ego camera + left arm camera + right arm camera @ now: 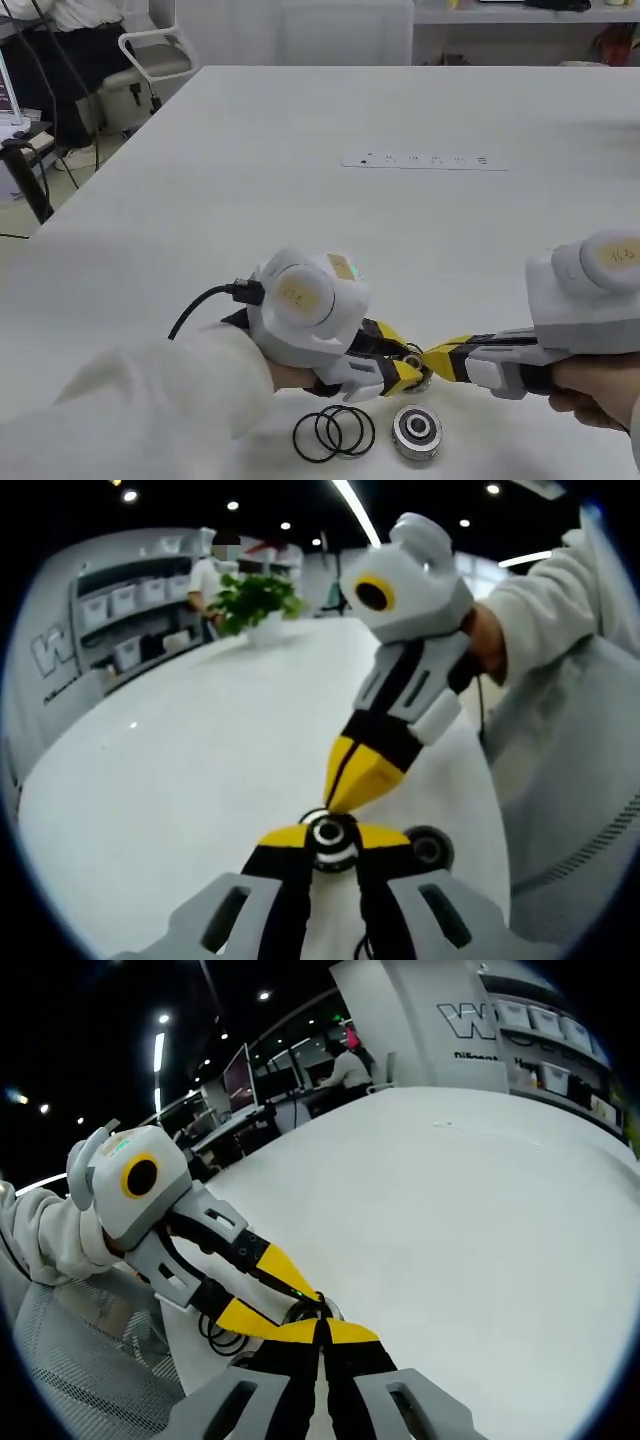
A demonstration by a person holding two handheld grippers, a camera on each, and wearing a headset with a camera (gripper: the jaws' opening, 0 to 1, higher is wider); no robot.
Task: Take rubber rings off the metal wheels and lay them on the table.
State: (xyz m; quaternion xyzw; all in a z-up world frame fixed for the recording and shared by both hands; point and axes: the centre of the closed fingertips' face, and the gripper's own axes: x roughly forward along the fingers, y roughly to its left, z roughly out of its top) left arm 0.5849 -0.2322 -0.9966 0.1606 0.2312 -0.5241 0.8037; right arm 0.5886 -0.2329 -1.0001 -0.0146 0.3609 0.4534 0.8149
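Three rubber rings [334, 432], metal wheel [416, 431], on table [300, 200]

Seen from the headset, the camera looks forward and down from the near edge of the white table [300, 150], close above the left gripper [405, 368] and right gripper [435, 362]. Each gripper camera rides low over the tabletop, facing the other almost head-on. All three views share the metal wheel [330, 832] where the jaw tips meet.
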